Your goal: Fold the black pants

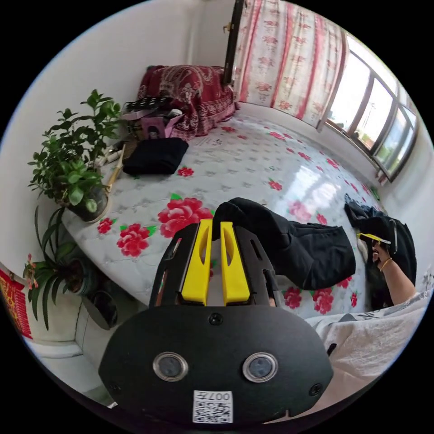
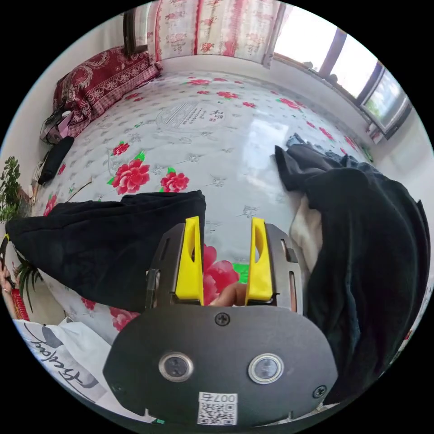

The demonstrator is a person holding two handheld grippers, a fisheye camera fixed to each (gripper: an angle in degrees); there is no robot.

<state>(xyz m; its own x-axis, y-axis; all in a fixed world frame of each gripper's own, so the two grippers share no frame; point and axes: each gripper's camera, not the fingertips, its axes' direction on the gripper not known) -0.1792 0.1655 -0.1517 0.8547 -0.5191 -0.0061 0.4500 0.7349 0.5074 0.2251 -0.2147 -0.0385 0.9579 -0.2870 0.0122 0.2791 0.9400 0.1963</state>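
The black pants (image 1: 312, 253) lie across the near edge of a flowered mattress (image 1: 253, 162). My left gripper (image 1: 216, 224) is shut on one end of them, and the cloth bunches around the yellow jaw tips, raised a little. In the right gripper view the pants (image 2: 104, 235) stretch leftward from my right gripper (image 2: 224, 224), which stands open above the mattress (image 2: 203, 131) just beside their near end, with nothing between its jaws. In the left gripper view the right gripper (image 1: 373, 237) shows in a hand at the far right.
A heap of dark clothes (image 2: 375, 226) lies right of my right gripper. A folded black garment (image 1: 156, 156) and a red patterned bundle (image 1: 190, 90) sit at the mattress's far corner. Potted plants (image 1: 72, 167) stand beside the bed. Curtains and windows line the far side.
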